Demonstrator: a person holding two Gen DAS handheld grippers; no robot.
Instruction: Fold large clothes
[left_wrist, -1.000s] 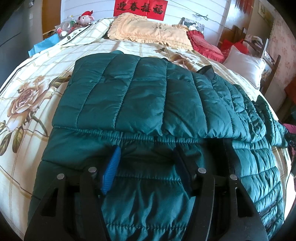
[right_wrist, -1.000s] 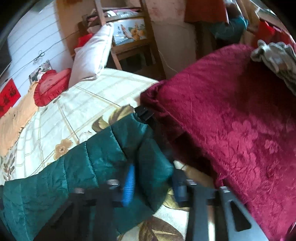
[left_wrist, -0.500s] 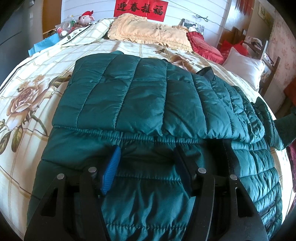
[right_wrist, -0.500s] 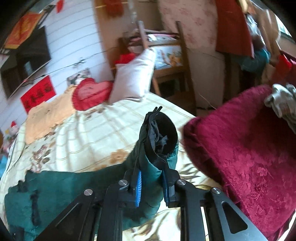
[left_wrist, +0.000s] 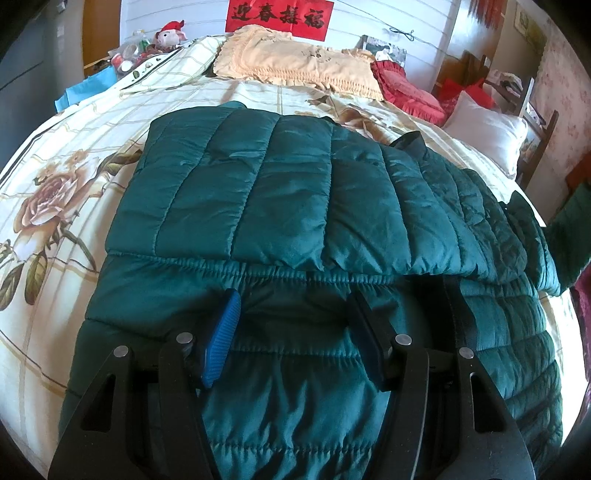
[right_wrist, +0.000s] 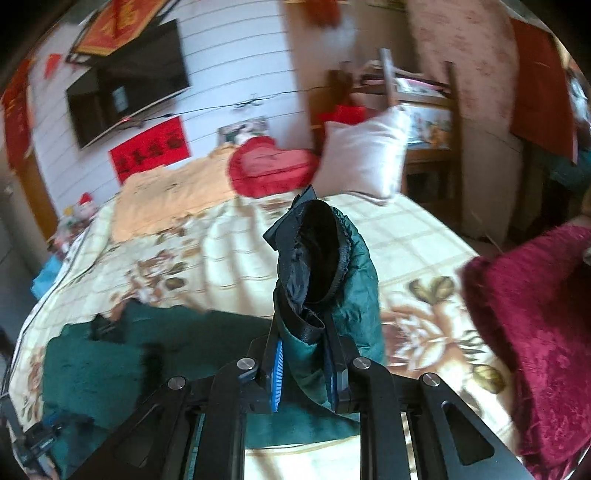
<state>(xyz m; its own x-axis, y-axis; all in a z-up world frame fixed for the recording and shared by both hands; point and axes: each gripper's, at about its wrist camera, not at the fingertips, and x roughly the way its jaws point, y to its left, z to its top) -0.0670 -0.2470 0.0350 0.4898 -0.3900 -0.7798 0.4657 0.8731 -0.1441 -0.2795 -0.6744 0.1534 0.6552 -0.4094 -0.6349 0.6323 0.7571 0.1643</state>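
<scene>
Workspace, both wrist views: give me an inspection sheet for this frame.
Surface: bed with floral checked bedspread.
Job's things: green quilted jacket spread flat, one sleeve folded across; other sleeve's cuff lifted.
Clutter: peach pillow, red heart cushion, white pillow, maroon blanket, plush toy.
Grippers: left gripper jaws apart over the jacket; right gripper clamped on the sleeve.
Cables: thin cord along the wall.
Surroundings: wall TV, red banner, wooden chair.
</scene>
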